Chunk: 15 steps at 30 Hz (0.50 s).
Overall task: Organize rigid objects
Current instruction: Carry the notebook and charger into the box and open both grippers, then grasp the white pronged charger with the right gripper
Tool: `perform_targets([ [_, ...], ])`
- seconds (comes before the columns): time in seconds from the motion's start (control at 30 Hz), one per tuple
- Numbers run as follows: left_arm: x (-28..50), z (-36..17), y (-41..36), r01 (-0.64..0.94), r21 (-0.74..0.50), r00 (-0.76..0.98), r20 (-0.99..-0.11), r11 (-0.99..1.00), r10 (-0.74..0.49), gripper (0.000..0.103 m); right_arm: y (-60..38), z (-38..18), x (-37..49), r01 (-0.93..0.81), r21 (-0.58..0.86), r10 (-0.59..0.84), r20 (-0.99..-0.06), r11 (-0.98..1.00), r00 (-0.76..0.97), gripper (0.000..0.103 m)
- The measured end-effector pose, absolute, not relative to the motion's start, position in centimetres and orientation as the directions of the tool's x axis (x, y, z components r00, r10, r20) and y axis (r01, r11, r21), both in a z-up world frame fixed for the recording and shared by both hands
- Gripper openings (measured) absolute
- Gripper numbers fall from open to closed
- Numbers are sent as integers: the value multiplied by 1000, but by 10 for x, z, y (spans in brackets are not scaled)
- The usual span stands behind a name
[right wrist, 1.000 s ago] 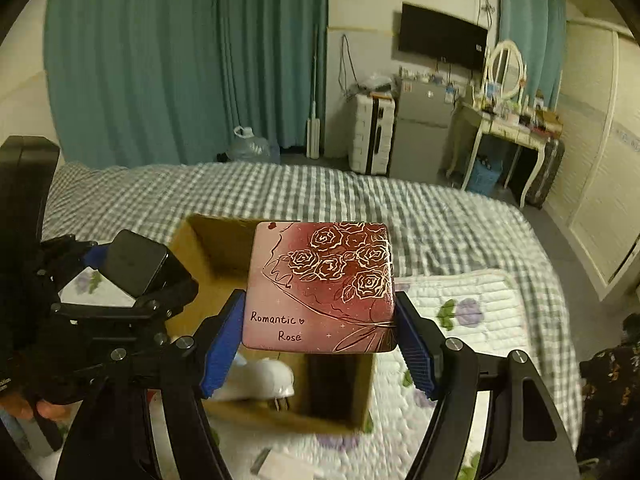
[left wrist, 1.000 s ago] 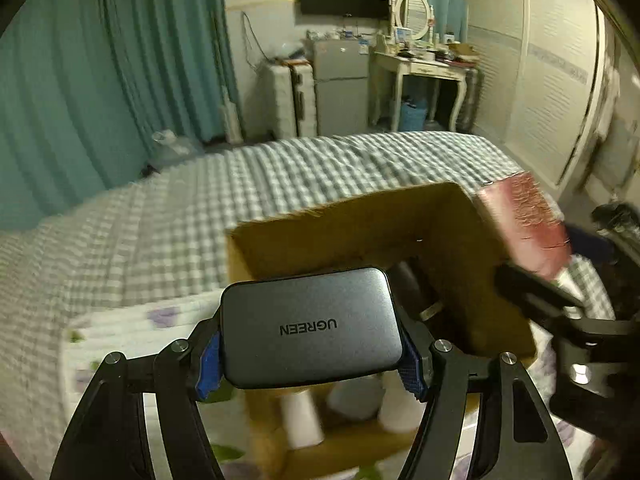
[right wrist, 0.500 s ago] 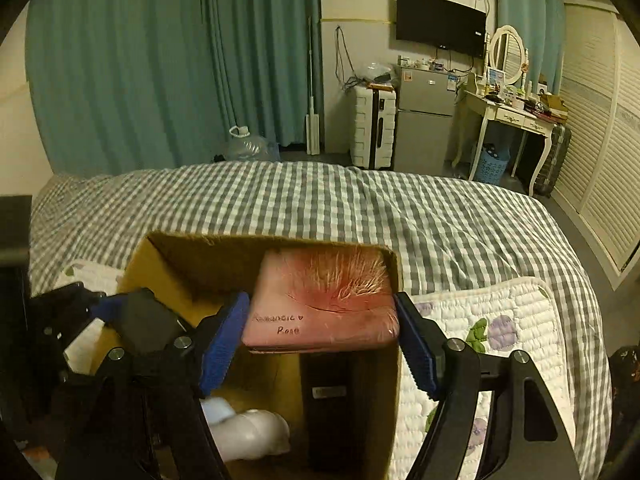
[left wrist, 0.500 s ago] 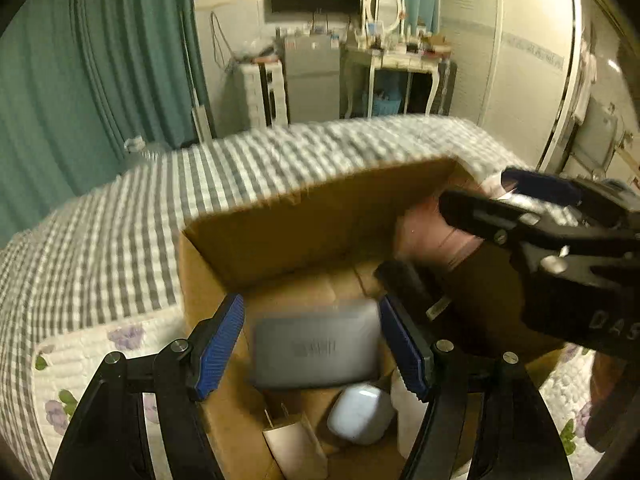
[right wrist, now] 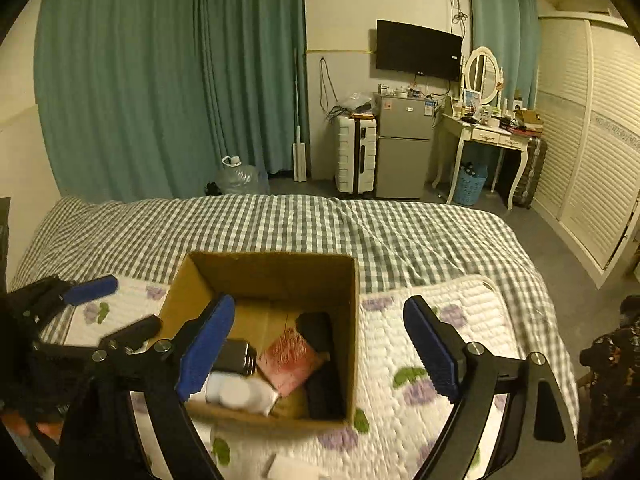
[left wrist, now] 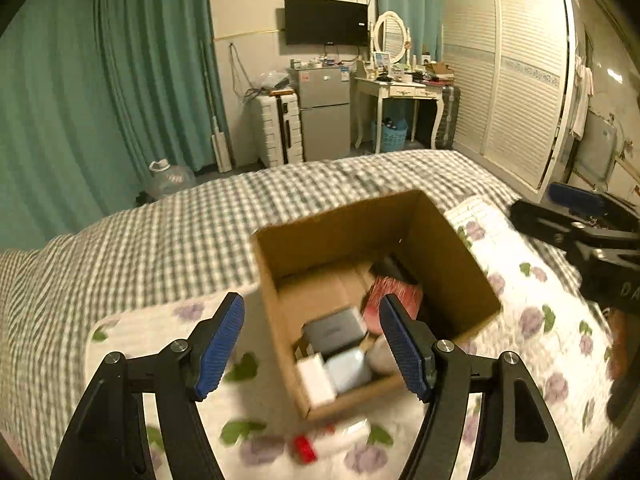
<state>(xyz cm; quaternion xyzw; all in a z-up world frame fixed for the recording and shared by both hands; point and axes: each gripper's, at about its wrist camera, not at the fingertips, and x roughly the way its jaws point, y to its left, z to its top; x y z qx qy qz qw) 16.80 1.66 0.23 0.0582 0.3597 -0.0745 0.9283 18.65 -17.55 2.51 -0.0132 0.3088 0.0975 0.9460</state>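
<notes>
Both hands empty over the box, a few bits left on the quilt

My left fingers (left wrist: 312,346) are spread apart with nothing between them, and my right fingers (right wrist: 318,346) likewise stand wide and empty; both hover above the open cardboard box (right wrist: 356,280) on the bed (right wrist: 320,220). In the box I see the grey charger (left wrist: 334,330) lying flat, the pink rose tin (right wrist: 286,360) tilted against a black item (right wrist: 316,330), and white and pale-blue pieces (left wrist: 348,370) crowded at the near wall. I judge most of the sorting done: a small red thing (left wrist: 304,448) and a white piece (right wrist: 290,468) lie on the floral quilt (right wrist: 460,344) just outside the box, blurred, probably next to go in
</notes>
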Motion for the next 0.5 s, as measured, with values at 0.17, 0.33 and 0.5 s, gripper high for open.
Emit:
perform_targets([
  [0.17,141,-18,40,136,34,696,-714,990,-71,73,-174,12,147,-199,-5,154,-615,980,773,87],
  [0.33,130,-60,45,97,47,646,-763,994,-28,73,-170,-34,129,-215,1,158,-682,977,714,87],
  [0.5,124,-110,42,54,-2,573,-819,999,-33,73,-165,-94,127,-218,31,166,-755,976,635,87],
])
